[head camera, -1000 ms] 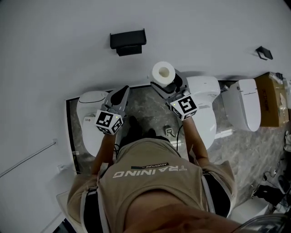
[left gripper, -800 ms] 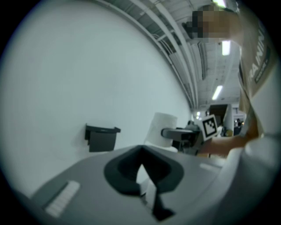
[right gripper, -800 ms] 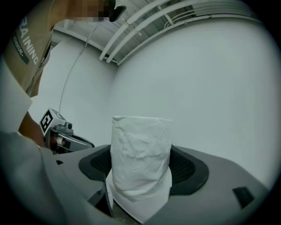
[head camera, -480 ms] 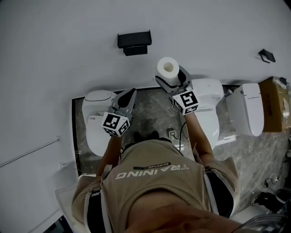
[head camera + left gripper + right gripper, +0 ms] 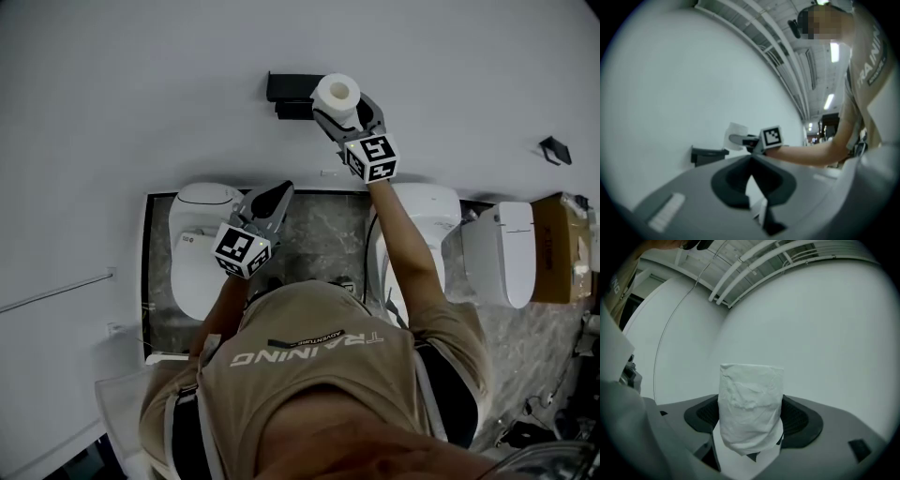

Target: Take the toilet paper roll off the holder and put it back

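A white toilet paper roll [image 5: 336,94] is held up against the white wall, its hollow core facing the head camera. My right gripper [image 5: 343,109] is shut on it, one jaw on each side. In the right gripper view the crumpled roll [image 5: 750,408] fills the space between the dark pads [image 5: 799,420]. The black wall holder [image 5: 287,89] is just left of the roll and partly hidden by it. My left gripper [image 5: 273,198] hangs lower, shut and holding nothing. The left gripper view shows its tips [image 5: 751,160] meeting, with the holder [image 5: 708,154] and roll [image 5: 735,136] beyond them.
Three white toilets stand along the wall's foot: left [image 5: 200,246], middle [image 5: 427,225], right [image 5: 511,251]. A cardboard box [image 5: 565,246] sits at the far right. A small black fitting [image 5: 555,148] is on the wall to the right.
My right gripper has carried the roll up the wall, from over the middle toilet to beside the black holder. The left gripper rose slightly and stays shut.
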`<state>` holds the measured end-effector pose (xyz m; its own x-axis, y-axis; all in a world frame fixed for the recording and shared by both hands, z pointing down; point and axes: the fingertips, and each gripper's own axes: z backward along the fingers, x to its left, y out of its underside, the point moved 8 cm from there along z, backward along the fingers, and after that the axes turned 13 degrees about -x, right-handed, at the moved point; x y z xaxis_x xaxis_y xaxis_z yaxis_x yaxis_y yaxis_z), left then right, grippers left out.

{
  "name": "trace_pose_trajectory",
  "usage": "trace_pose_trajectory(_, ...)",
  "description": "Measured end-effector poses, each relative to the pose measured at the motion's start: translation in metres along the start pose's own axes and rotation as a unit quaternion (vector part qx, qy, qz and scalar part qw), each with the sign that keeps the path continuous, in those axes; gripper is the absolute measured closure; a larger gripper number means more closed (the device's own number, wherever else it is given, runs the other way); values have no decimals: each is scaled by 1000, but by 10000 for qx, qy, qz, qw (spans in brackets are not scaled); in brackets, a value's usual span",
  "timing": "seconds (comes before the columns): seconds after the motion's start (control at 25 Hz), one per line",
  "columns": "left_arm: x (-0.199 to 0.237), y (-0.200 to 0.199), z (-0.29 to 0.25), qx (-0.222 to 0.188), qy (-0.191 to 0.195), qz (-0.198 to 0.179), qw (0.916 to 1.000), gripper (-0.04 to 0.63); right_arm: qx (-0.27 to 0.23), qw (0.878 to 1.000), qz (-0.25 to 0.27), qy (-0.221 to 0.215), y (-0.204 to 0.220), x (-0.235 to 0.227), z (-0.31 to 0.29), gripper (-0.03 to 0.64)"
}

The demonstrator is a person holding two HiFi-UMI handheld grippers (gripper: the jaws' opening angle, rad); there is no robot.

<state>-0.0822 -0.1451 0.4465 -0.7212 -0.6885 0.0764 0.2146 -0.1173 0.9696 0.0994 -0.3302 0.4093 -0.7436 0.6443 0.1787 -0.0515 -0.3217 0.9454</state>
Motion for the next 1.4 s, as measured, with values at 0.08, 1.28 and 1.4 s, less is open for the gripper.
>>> trace_pose_trajectory(0.08,5,-2,-1,-14,-6,10,10000,595,-53,10000,-63,-32,7,-11,-22,253)
trace_pose_trajectory(1.28,42,0,23,192,197,167,9995,595,1086,9901,-712,536,77,-26,-28,253)
trace_pose_trajectory(1.4,43,4,30,197,290,236,9991,595,1033,9893,-869,560,75,4,14,253)
